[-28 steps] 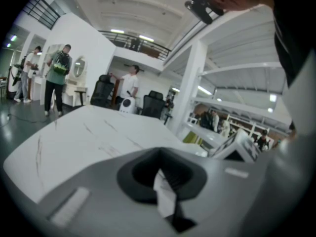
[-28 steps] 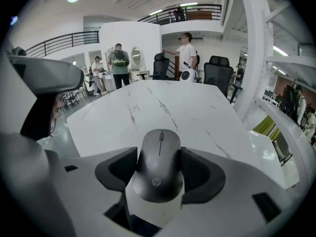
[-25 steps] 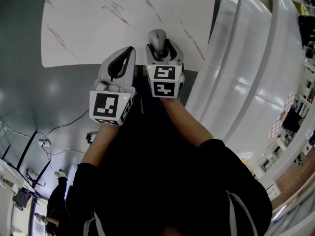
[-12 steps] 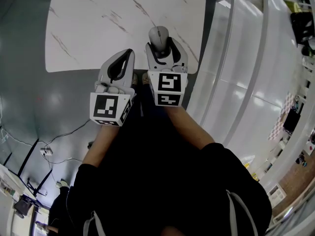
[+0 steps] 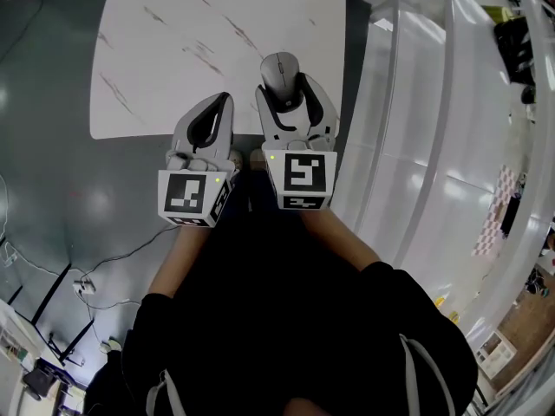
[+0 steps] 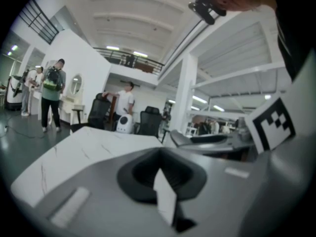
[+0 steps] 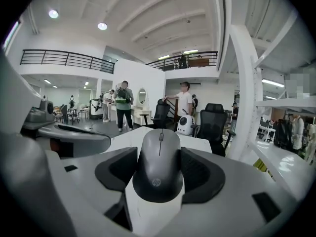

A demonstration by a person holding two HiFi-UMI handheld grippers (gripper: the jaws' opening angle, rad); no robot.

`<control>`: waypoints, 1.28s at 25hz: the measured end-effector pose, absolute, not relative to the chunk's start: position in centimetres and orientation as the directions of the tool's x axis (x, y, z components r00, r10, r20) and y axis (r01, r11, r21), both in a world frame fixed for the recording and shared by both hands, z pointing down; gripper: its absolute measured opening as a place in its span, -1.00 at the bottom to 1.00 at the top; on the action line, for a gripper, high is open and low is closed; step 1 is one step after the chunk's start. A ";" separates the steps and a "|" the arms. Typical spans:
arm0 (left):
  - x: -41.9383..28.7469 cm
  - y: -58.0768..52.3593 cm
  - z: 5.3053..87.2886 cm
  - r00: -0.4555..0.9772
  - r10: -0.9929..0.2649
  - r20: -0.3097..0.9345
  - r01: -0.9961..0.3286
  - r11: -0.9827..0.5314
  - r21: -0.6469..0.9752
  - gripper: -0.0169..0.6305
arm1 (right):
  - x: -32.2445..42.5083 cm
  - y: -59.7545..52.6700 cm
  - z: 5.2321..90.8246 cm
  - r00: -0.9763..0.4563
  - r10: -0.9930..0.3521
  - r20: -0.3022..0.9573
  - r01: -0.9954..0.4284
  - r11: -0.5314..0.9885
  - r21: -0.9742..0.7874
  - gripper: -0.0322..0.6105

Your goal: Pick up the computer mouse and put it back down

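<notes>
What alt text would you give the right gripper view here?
A grey computer mouse sits clamped between the two jaws of the right tool, its front end pointing away. Beyond it lies a white marbled table, with people standing and black office chairs behind.

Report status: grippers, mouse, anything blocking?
Right gripper shut on the computer mouse. Left gripper shut, empty, alongside. Mouse over the table, near its edge. Nothing visible in the way.
</notes>
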State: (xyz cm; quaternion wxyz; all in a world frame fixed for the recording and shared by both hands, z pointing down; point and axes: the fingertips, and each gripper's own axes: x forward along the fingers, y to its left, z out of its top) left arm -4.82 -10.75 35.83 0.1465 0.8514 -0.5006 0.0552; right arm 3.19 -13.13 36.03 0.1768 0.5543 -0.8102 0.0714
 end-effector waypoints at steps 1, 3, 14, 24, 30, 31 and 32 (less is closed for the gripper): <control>-4.8 -10.7 35.5 0.491 -0.839 0.234 -0.869 -0.455 0.193 -0.92 | 3.2 -13.0 35.5 -0.327 -0.876 0.355 -0.923 0.377 0.080 -0.13; -4.8 -10.6 34.9 0.490 -0.843 0.223 -0.870 -0.455 0.191 -0.92 | 3.1 -12.7 34.8 -0.333 -0.880 0.339 -0.921 0.380 0.082 -0.13; -4.8 -9.9 34.3 0.487 -0.846 0.215 -0.871 -0.452 0.194 -0.92 | 3.0 -11.7 33.9 -0.347 -0.882 0.319 -0.916 0.392 0.085 -0.13; -4.8 -9.9 35.1 0.483 -0.844 0.233 -0.873 -0.445 0.199 -0.92 | 3.3 -11.9 35.8 -0.342 -0.872 0.350 -0.918 0.389 0.072 -0.13; -4.7 -9.8 35.9 0.485 -0.838 0.251 -0.873 -0.444 0.203 -0.92 | 3.6 -12.2 38.2 -0.336 -0.860 0.384 -0.922 0.383 0.050 -0.13; -4.7 -9.8 36.1 0.484 -0.837 0.255 -0.873 -0.443 0.204 -0.92 | 3.6 -12.3 38.8 -0.335 -0.857 0.392 -0.923 0.383 0.047 -0.13; -4.7 -9.8 36.3 0.484 -0.836 0.259 -0.873 -0.442 0.206 -0.92 | 3.7 -12.3 39.3 -0.334 -0.853 0.402 -0.923 0.382 0.043 -0.13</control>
